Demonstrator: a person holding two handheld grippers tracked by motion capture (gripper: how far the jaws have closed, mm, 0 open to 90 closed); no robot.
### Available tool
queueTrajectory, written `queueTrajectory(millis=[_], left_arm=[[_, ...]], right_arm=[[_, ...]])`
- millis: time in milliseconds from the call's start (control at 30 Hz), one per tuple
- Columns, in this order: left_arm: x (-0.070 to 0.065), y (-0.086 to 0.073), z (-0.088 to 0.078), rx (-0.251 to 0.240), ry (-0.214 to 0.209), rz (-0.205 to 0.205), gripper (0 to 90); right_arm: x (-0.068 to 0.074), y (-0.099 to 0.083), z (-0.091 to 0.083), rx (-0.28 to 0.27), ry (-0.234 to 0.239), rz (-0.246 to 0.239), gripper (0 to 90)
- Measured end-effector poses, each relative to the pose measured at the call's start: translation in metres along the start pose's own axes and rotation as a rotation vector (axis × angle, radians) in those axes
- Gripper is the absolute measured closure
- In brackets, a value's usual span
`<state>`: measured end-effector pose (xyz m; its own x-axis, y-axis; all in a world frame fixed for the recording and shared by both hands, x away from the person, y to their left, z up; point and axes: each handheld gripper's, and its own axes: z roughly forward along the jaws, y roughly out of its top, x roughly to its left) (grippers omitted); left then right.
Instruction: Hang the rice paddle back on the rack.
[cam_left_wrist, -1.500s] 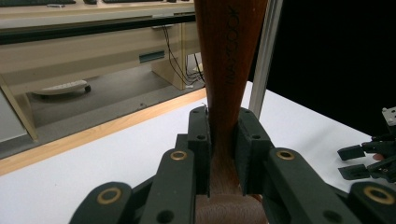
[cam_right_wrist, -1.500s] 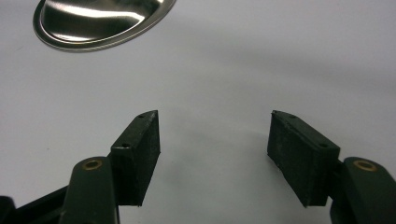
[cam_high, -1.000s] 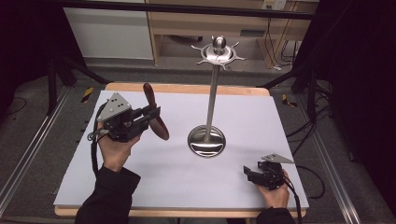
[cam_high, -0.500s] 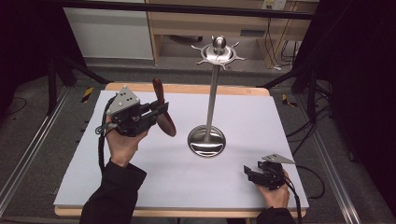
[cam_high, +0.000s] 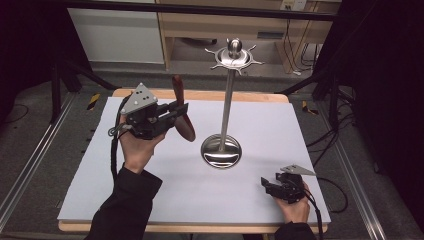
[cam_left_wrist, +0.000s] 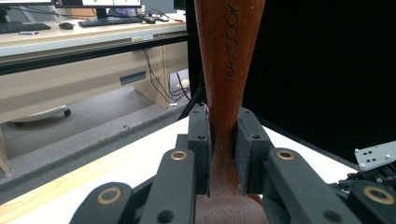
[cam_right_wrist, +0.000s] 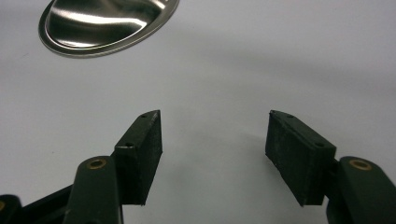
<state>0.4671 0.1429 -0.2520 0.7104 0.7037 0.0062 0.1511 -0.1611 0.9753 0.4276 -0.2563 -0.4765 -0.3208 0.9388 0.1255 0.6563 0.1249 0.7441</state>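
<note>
Where the person's forearms enter at the near edge of the tabletop (cam_high: 165, 200), the right gripper (cam_high: 272, 184) is seen low at the near right corner, resting on or just above the white surface, held by the right hand (cam_high: 295, 205). Its jaws are spread wide with nothing between them, as is shown in the right gripper view, where only bare white surface lies between the two black pads (cam_right_wrist: 144, 149). Part of a shiny round base (cam_right_wrist: 107, 23) is seen beyond them at upper left.

Farther in and to the left, the left gripper (cam_high: 177, 111) is held raised above the tabletop by the left hand (cam_high: 137, 147), a dark sleeve (cam_high: 125, 210) covering the forearm. Its jaws are closed on a brown wooden utensil (cam_high: 182, 112), gripped at the narrow part of the handle; the handle rises above the gripper and the broader end hangs below, tilted toward the stand. In the left gripper view, the wood (cam_left_wrist: 224, 93) is pinched between both pads, and the letters MAXCOOK are read along it.

Near the tabletop's middle, just right of the utensil and apart from it, a metal stand (cam_high: 227, 100) is set upright on its round base (cam_high: 221, 151), with a pronged disc and knob at the top (cam_high: 234, 54).

Beyond the far edge, wooden furniture (cam_high: 220, 25) and cables on the floor are seen
</note>
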Motion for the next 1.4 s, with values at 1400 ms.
queueTrajectory(millis=[1400], left_arm=[[-0.010, 0.028, 0.038, 0.039, -0.033, 0.013, 77.3]], right_arm=[[-0.002, 0.001, -0.001, -0.008, 0.007, 0.003, 36.4]])
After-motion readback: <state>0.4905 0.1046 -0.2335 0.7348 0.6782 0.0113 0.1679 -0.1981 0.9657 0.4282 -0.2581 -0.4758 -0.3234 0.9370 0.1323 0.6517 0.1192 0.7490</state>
